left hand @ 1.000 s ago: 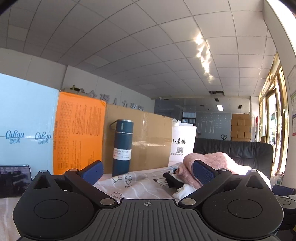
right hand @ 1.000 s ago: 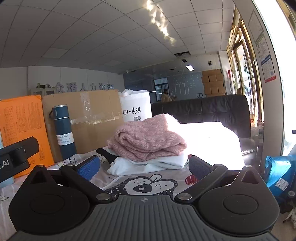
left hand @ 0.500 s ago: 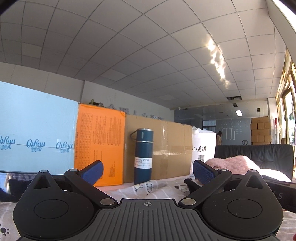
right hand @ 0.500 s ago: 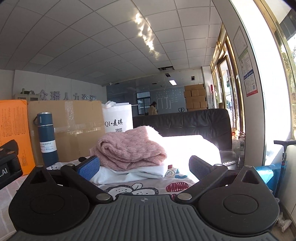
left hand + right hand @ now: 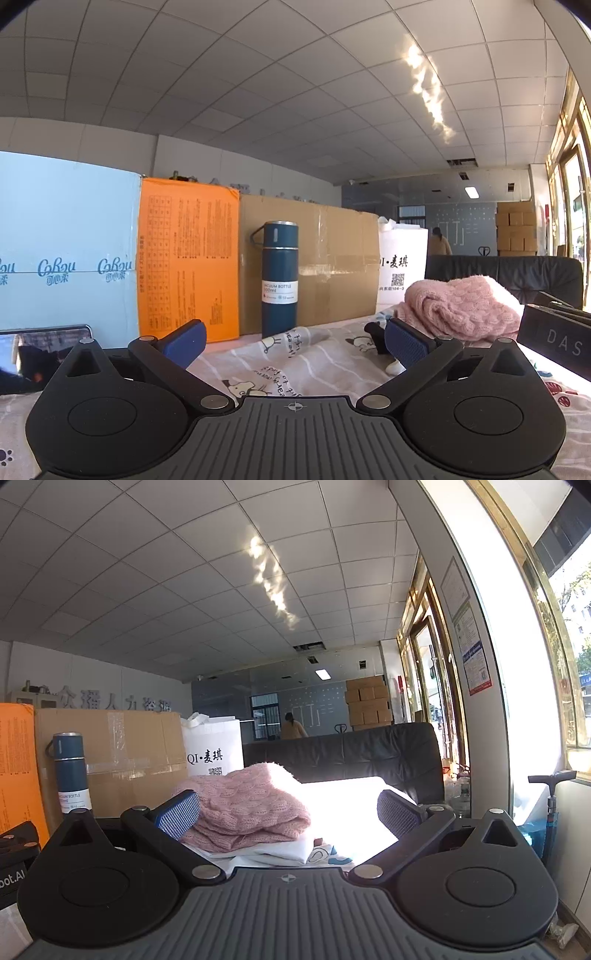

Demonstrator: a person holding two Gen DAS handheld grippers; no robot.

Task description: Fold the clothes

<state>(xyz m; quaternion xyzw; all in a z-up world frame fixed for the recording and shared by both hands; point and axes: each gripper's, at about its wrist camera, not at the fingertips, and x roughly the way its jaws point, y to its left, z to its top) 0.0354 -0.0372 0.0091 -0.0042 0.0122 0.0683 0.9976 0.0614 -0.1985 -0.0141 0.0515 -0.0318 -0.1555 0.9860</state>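
Fingers (image 5: 183, 341) of the left gripper (image 5: 293, 343) are spread wide with nothing between them, and the fingers (image 5: 177, 815) of the right gripper (image 5: 290, 814) are spread the same way, empty.

Seen from the right wrist, the pink sweater (image 5: 245, 806) lies folded in a bundle on a folded white garment (image 5: 280, 851), both on the counter (image 5: 332, 856), which is covered by a cartoon-print cloth. The sweater's long axis runs side to side across the view, its rounded folded edge facing the camera. It sits beyond the fingertips, in the left half of the gap; the left pad overlaps its left end in the picture, but whether they touch cannot be told.

From the left wrist, the sweater (image 5: 460, 308) lies to the right of the blue bottle (image 5: 279, 278), beyond the right pad and partly hidden by it. The bottle stands upright ahead of the gap, in front of a cardboard box (image 5: 332, 266). Left of the bottle stands an orange board (image 5: 188, 258); right of it, behind the sweater, a white bag (image 5: 402, 266).
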